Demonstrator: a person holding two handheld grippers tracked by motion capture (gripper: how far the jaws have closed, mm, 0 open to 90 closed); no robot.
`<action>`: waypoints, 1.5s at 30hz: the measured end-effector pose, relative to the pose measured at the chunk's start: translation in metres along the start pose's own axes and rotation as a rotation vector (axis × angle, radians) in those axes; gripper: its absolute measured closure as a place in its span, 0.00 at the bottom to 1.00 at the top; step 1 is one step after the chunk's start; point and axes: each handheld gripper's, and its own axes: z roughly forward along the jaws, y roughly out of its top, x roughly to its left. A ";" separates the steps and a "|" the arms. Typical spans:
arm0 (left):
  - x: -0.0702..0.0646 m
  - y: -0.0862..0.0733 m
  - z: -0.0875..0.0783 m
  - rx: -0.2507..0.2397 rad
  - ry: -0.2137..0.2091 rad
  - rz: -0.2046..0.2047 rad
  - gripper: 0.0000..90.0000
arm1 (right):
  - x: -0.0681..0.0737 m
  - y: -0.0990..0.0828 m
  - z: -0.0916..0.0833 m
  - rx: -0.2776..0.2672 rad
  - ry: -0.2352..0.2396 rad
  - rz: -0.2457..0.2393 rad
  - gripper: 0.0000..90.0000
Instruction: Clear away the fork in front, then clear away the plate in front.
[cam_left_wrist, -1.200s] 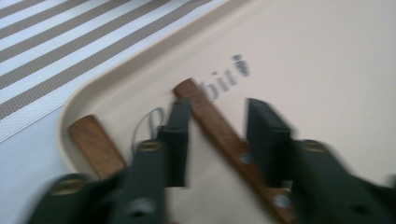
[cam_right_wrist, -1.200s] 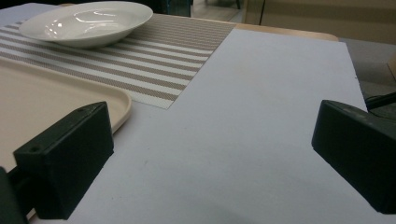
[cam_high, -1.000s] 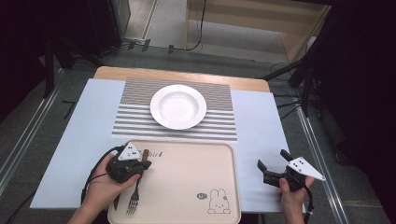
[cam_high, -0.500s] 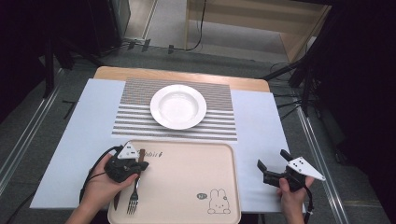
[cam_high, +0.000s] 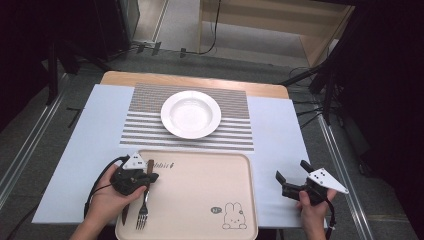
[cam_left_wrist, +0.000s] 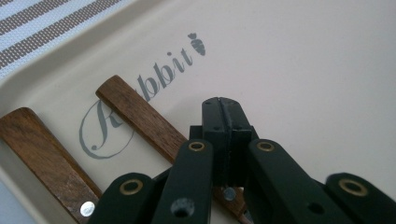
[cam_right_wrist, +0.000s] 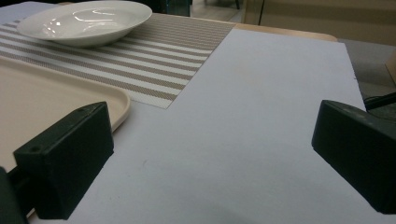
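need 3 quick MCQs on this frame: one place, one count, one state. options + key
1. Where does the white plate sit?
A. on the tray
B. on the striped placemat
C. on the bare wood beyond the mat

2. How many wood-handled utensils lie on the tray?
A. one
B. two
C. four

3. How do the right gripper's jaws stand?
A. open, nothing between them
B. shut on the fork
C. shut on the plate's rim

Key:
1 B: the white plate rests on the striped placemat, beyond the tray.
2 B: a fork and a knife lie side by side at the tray's left end.
3 A: the right gripper shows its jaws wide apart over the white table cover, right of the tray.
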 end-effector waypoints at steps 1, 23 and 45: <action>0.001 0.000 -0.001 -0.011 -0.005 -0.006 0.98 | 0.000 0.000 0.000 -0.001 -0.002 0.001 0.00; 0.010 0.009 -0.023 -0.215 -0.030 -0.111 0.26 | -0.002 0.000 -0.004 -0.055 -0.013 0.016 0.00; 0.016 0.026 -0.024 -0.255 -0.036 -0.150 0.02 | 0.000 -0.001 -0.002 -0.051 -0.014 -0.001 0.00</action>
